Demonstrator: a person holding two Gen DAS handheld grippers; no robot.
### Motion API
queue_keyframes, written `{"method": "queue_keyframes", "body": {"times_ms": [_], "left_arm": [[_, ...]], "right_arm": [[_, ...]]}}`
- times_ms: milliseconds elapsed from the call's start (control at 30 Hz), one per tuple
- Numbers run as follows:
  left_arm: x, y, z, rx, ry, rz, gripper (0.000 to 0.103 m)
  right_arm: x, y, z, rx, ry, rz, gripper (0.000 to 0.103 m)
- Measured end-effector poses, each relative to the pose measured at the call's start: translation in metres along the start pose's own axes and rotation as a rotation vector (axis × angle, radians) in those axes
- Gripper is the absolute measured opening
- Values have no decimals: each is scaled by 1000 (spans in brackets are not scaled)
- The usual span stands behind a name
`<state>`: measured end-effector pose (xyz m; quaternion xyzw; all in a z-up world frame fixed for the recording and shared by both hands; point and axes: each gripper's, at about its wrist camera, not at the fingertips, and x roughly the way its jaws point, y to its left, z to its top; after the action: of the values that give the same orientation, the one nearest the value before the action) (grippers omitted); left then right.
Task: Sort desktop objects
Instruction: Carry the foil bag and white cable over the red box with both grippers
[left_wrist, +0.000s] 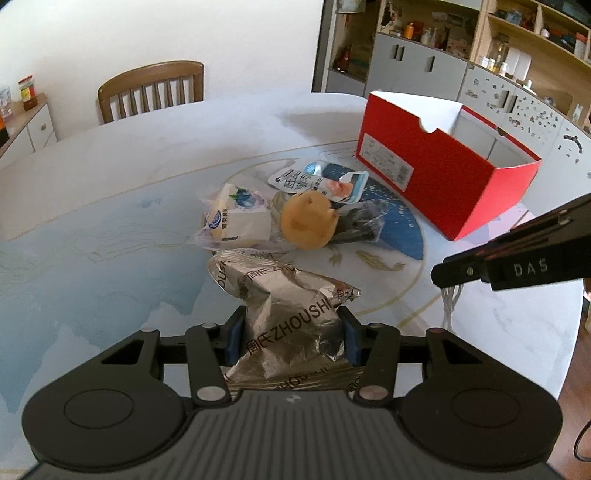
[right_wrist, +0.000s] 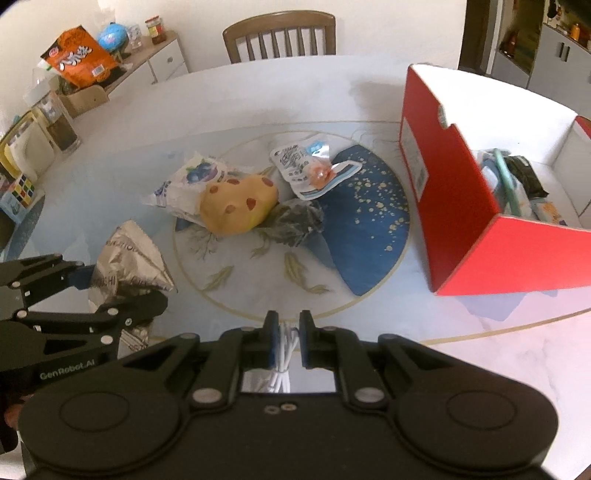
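Observation:
My left gripper (left_wrist: 293, 321) is shut on a crumpled silver foil snack bag (left_wrist: 288, 295), held a little above the table; the same bag (right_wrist: 129, 254) and left gripper (right_wrist: 123, 290) show at the left of the right wrist view. My right gripper (right_wrist: 288, 325) is shut on a coiled white cable (right_wrist: 284, 354); the right gripper (left_wrist: 443, 275) enters the left wrist view with the cable (left_wrist: 452, 301) dangling. A yellow plush toy (right_wrist: 236, 206), a blueberry packet (right_wrist: 188, 181), a white snack packet (right_wrist: 303, 166) and a dark packet (right_wrist: 295, 221) lie mid-table. The open red box (right_wrist: 461, 221) holds several items.
The red box (left_wrist: 443, 184) stands at the table's right side, the pile (left_wrist: 308, 221) to its left. A wooden chair (right_wrist: 280, 35) is at the far edge. A sideboard with bags and jars (right_wrist: 77, 55) and a Rubik's cube (right_wrist: 22, 190) are on the left.

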<state>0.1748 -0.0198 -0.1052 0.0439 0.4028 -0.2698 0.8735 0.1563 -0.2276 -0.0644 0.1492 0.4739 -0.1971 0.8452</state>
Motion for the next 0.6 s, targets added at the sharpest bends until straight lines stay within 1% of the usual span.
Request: {"method": "queue_keyframes", "body": {"times_ms": [267, 467, 600], "left_arm": [[-21, -8, 6, 40, -23, -13, 49], [-38, -16, 15, 82, -45, -38, 50], [-46, -23, 21, 114, -51, -58, 50]], "right_arm": [[-28, -5, -1, 28, -56, -3, 10], [-51, -10, 0, 43, -102, -20, 10], [-65, -14, 0, 45, -111, -40, 10]]}}
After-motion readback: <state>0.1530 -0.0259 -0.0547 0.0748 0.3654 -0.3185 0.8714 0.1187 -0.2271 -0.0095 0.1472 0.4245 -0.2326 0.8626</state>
